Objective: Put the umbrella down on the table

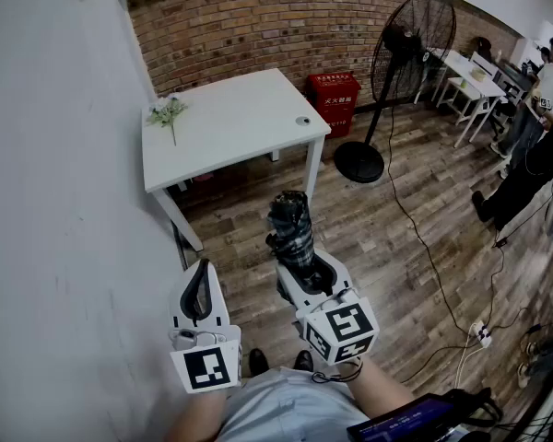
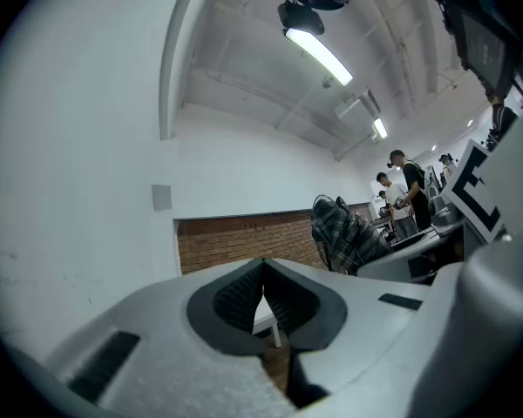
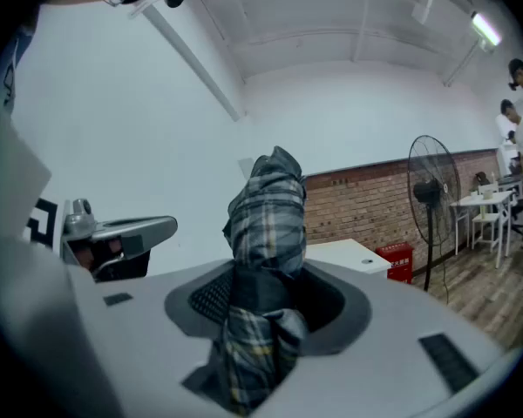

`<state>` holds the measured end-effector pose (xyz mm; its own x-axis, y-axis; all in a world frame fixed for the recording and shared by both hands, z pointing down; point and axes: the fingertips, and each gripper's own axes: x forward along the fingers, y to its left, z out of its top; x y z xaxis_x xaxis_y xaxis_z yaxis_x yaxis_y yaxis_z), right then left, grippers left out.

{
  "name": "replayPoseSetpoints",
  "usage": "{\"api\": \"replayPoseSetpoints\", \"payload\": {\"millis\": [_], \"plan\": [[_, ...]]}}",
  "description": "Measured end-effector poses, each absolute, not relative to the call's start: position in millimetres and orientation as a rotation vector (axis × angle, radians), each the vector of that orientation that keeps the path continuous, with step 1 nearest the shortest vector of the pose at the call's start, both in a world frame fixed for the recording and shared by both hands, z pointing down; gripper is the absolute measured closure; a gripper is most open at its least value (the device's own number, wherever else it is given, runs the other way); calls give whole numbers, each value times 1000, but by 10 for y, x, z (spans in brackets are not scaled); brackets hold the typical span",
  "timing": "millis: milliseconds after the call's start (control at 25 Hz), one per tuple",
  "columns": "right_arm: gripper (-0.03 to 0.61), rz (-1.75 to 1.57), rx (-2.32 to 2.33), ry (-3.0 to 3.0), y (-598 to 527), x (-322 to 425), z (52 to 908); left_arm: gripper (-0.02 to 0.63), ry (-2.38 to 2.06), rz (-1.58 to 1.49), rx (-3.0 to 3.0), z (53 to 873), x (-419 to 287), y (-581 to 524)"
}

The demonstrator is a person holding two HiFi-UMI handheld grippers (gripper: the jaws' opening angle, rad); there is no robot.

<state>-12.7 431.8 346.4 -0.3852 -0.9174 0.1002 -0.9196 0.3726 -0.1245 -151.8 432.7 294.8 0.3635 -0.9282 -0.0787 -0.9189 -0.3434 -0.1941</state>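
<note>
Head view gives you what neither tongs camera does. The white worktop (image 1: pixel 230 122) sits in the upper middle of the frame, well apart from the umbrella (image 1: pixel 290 228), with wooden floor (image 1: pixel 415 247) between them. A sprig of flowers (image 1: pixel 169 111) lies near the worktop's left edge and a small round object (image 1: pixel 302 121) near its right edge, with plain white surface between the two.

The right tongs view shows the grip itself. Your right tongs (image 1: pixel 300 265) are clenched on the folded plaid umbrella, whose upper end stands above the pads at frame centre. The left tongs view shows your left tongs (image 1: pixel 199 293) closed tip to tip around nothing.

In the head view a white wall fills the left of the frame. To the right of the worktop stand a red box (image 1: pixel 334 95) and a fan (image 1: pixel 410 40).
</note>
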Motion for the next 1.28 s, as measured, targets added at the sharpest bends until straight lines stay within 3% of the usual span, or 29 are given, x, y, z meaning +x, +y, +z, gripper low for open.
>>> {"api": "replayPoseSetpoints", "payload": {"millis": [840,1280], "plan": [[385,291,1721,-2643,4399,501,3551,609,1668,-130,-2385,3044,-884,4516],[385,312,1729,-2609,3896,464,3654,609,1729,-134,-2413,3213,-1049,4026]]}}
